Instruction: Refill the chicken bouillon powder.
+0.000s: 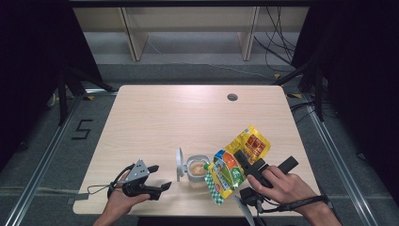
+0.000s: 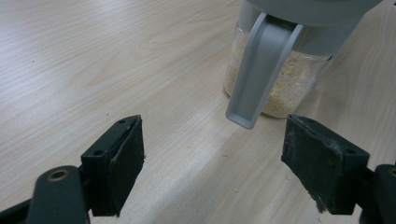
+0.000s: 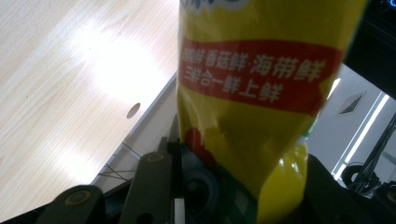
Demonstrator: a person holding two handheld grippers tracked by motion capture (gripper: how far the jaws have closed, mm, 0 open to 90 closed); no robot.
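Left gripper (image 1: 159, 177): I hold it near the desk's (image 1: 155, 113) front edge, jaws spread wide, nothing between them.
Right gripper (image 1: 240, 157): I see it clamped on the yellow pouch (image 1: 235, 162), tilted over the jar (image 1: 198, 170).
Jar: front centre of the desk, lid (image 1: 179, 164) flipped open, pale granules inside.

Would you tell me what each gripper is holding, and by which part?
The right gripper clamps the yellow packet around its middle; the left gripper is open, holding nothing.
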